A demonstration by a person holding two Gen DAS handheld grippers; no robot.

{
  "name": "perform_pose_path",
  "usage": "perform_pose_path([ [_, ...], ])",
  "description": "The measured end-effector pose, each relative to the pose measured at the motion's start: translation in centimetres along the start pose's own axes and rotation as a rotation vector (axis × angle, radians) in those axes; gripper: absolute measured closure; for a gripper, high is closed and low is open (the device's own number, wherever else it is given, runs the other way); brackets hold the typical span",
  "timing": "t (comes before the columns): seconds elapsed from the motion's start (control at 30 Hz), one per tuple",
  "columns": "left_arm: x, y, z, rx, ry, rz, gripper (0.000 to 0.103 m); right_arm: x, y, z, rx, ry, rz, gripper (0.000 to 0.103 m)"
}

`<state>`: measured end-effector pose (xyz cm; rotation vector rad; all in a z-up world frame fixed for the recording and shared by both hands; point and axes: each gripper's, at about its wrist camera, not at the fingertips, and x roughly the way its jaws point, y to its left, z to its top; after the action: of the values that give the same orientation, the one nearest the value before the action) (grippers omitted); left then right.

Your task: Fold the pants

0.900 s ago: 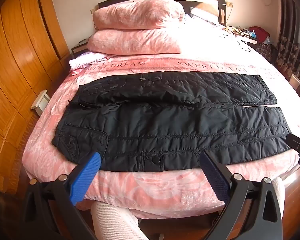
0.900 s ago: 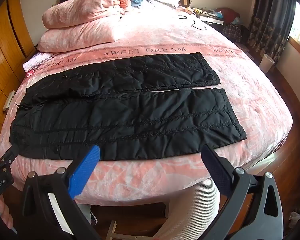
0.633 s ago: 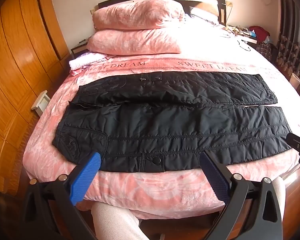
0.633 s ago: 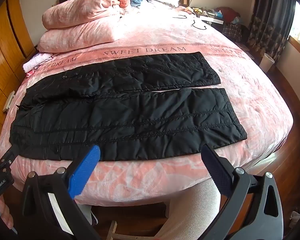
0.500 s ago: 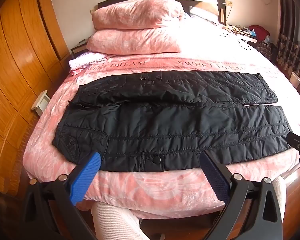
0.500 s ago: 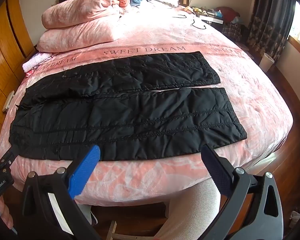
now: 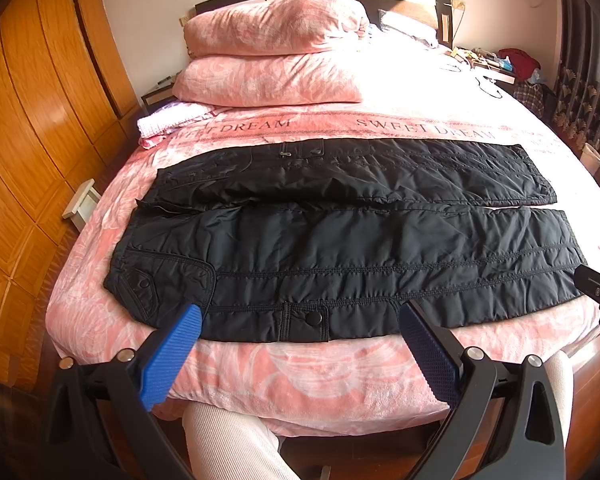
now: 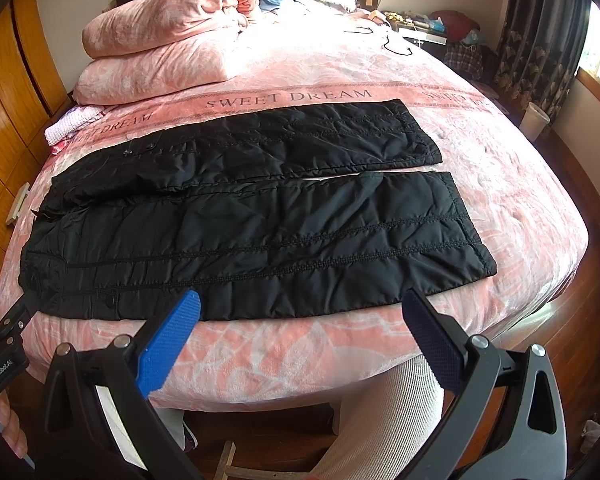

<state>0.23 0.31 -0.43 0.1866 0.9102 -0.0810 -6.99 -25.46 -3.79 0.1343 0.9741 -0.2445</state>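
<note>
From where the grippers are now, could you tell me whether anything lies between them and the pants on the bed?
Nothing visible does. The black pants lie flat across the pink bedspread, both legs uncovered. The left gripper and right gripper hover open at the near edge, with only bare bedspread between them and the pants.

Black pants (image 7: 340,240) flat on bed (image 7: 320,380)

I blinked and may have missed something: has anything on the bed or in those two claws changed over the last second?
Nothing visibly changed. The black pants lie spread flat on the pink bed, and the left gripper and right gripper hang open at its near edge, holding nothing.
</note>
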Motion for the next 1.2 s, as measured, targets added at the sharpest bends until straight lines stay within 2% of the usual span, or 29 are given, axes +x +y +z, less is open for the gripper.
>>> perform_pose_path([
  [1.2,0.7,-0.5,-0.7,0.007,0.006,0.003,0.003,1.2,-0.7,0.0,0.016,0.022,0.007,0.002],
])
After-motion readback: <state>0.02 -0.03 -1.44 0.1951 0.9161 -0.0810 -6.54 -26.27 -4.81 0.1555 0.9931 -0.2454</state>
